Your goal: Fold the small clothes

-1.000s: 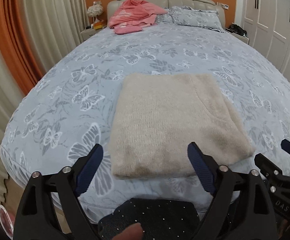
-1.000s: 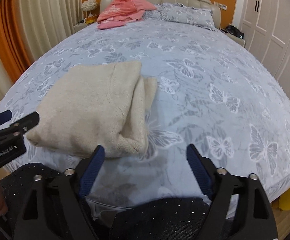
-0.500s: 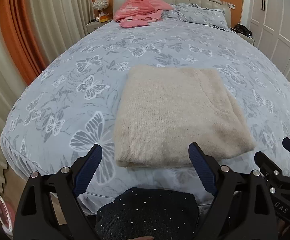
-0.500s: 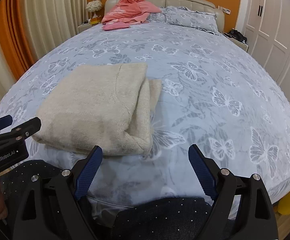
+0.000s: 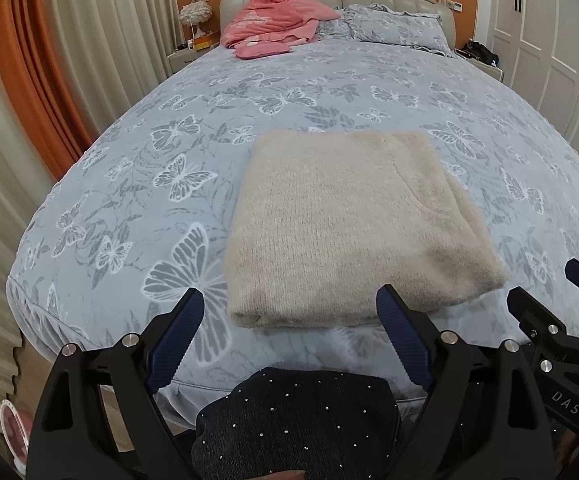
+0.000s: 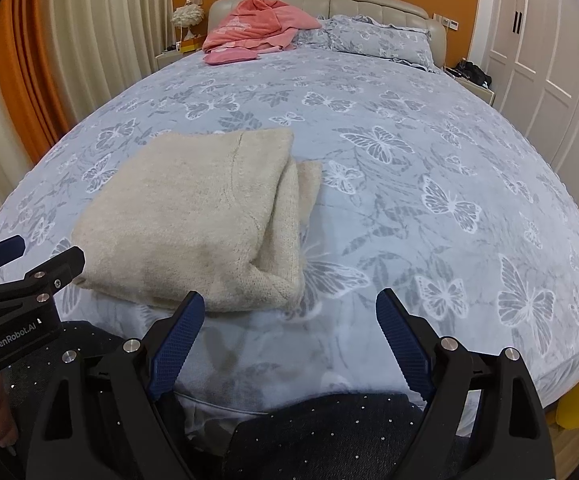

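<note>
The folded beige sweater (image 5: 345,224) is lying mid-frame on the bed (image 5: 129,184), both the left gripper (image 5: 289,340) and right gripper (image 6: 285,338) hanging apart, empty. It is probably soft and limp (fuzzy knit), so the layered right edge is looking best to pinch.

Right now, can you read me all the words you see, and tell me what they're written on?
"GenRobot.AI": white letters on the black body of the left gripper, seen from the right wrist view.
"DAS": white letters on the black body of the right gripper, seen from the left wrist view.
The pink garment by the headboard has a pale print, too blurred to read.
</note>
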`<state>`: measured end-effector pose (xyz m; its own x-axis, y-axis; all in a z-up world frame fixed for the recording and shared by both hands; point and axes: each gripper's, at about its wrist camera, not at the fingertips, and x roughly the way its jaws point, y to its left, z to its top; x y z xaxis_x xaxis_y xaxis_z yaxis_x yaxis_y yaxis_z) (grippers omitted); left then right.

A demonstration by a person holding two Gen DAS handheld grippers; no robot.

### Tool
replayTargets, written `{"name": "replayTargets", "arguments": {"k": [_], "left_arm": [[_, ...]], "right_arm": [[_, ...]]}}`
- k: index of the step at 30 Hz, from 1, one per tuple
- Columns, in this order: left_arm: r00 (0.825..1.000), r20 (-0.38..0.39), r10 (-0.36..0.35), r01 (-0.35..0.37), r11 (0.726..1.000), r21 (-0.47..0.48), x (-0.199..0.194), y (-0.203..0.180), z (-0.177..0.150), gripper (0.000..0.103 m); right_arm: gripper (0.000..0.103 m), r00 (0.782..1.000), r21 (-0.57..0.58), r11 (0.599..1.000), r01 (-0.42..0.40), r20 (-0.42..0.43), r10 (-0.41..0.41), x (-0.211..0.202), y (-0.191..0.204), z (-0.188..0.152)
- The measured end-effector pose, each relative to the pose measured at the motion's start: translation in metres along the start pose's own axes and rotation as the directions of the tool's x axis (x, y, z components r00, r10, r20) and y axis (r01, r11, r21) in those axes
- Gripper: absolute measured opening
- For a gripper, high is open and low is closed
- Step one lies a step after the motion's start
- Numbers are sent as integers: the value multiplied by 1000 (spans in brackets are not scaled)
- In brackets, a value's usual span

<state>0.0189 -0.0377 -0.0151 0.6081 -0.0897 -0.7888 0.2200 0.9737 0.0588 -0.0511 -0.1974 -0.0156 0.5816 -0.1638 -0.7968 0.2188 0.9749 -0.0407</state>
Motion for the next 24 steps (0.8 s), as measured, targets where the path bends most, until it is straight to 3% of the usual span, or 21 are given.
{"name": "replayTargets", "arguments": {"k": [24], "left_arm": [[1000,3,-4,4,1000,-16,-2,3,-4,87]], "right_arm": [[86,1000,6,1000,2,1,-2,-1,0,0]]}}
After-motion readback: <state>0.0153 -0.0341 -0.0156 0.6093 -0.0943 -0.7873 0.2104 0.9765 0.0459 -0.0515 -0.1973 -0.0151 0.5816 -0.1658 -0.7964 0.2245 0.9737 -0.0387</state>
